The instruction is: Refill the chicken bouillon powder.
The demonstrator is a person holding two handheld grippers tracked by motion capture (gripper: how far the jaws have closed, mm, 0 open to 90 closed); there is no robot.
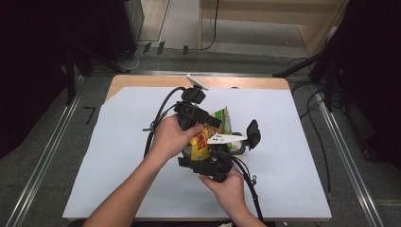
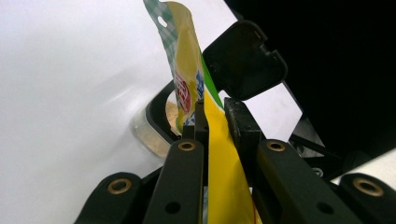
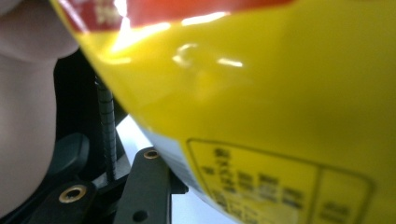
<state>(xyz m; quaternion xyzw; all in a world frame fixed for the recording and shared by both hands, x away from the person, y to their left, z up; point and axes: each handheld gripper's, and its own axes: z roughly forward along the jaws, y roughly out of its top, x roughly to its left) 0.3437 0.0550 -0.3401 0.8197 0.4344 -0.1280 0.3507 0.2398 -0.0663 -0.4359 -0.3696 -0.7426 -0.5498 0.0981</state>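
Both grippers on a yellow snack pouch over the worktop

Nearest the person, the right hand (image 1: 230, 185) grips the right gripper (image 1: 215, 158) low in the high view, just below the middle of the white sheet (image 1: 293, 142) that covers the worktop (image 1: 142, 81). In the right gripper view the yellow pouch (image 3: 261, 102) sits right up against the lens, glossy, with a red band along its top and a printed black-lined box at its lower right; one black jaw rises at the lower left beside it, and whether the jaws press on the pouch I cannot tell from this view.

Just beyond, the left hand (image 1: 171, 137) carries the left gripper (image 1: 208, 124), which points toward the pouch from the left. In the left gripper view its jaws stand pressed together on the pouch, pinching the yellow film between them, and the pouch's upper end, with a green checked edge and a small hang hole, stands up above the jaws.

Under the pouch lies a clear container (image 2: 149, 135) with a dark rim and pale contents, resting on the white sheet. Its black lid (image 2: 243, 60) stands tilted open just beside the pouch's top.

Farther off, the wooden edge of the worktop shows past the sheet, then grey floor and cables
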